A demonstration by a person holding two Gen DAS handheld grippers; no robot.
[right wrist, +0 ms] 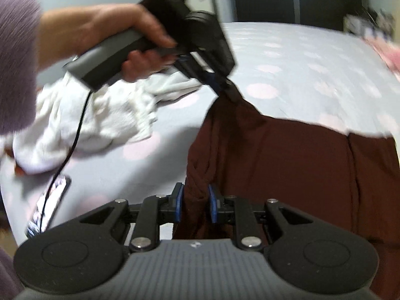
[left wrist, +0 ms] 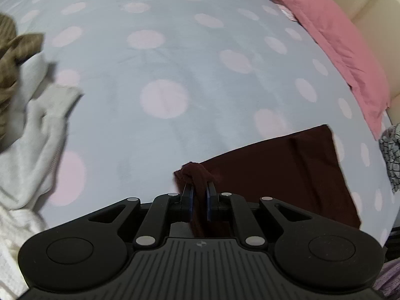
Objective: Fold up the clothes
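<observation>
No words or numbers can be read; the phone (right wrist: 48, 203) screen on the bed is too blurred.

garment: dark maroon cloth (right wrist: 287, 170), plain, with a seam down it
state: partly lifted, bunched where I pinch it (two corners)
place: rest spread flat on the dotted bedspread (left wrist: 162, 57), near its pink pillow (left wrist: 335, 40)

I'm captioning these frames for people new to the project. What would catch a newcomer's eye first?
First, the dark maroon garment spread on the grey, pink-dotted bedspread, pinched at bunched edges by both the left gripper and the right gripper. In the right wrist view, a hand holds the left gripper's handle above a crumpled white garment. A pink pillow lies along the bed's far right edge.
</observation>
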